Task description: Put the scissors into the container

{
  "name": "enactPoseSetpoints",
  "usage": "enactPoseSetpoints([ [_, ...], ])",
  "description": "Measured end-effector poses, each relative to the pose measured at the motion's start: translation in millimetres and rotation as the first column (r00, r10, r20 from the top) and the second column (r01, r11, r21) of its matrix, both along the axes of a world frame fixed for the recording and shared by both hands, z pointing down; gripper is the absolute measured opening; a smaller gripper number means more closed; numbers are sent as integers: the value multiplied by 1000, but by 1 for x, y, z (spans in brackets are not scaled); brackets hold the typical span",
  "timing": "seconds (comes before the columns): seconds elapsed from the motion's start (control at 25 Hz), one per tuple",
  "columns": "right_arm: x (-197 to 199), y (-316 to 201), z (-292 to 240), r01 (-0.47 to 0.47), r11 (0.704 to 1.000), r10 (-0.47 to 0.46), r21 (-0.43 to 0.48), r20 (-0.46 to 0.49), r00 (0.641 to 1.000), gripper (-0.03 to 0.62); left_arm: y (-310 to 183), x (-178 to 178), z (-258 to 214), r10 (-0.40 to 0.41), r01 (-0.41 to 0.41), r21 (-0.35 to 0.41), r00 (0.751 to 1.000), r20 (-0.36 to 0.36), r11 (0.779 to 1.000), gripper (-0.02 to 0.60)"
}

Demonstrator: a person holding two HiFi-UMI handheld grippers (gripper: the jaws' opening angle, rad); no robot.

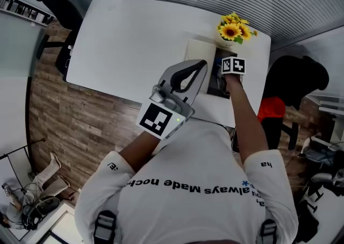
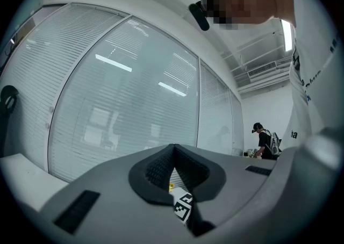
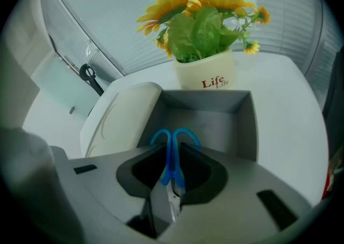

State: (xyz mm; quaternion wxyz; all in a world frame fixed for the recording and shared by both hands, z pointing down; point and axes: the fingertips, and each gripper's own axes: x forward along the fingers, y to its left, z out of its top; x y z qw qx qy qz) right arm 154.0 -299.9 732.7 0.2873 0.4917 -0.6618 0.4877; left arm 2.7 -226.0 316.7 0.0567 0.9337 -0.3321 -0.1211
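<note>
Blue-handled scissors are pinched between the jaws of my right gripper, handles forward and blades back. They hang over the open grey container, whose floor looks bare. In the head view the right gripper's marker cube sits above that container at the table's right end. My left gripper is raised above the table, shut and empty; its own view has the jaws touching, aimed at the window blinds.
A cream lid lies just left of the container. A white pot of sunflowers stands right behind it. The white table stretches left. Black chairs stand at the far left and at the right.
</note>
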Motion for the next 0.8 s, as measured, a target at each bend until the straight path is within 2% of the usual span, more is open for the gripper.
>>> enactPoseSetpoints([
  [0.8, -1, 0, 16, -11, 998, 11, -59, 4, 1000, 92, -10, -4, 6, -14, 15, -21, 1000, 8, 1000, 18],
])
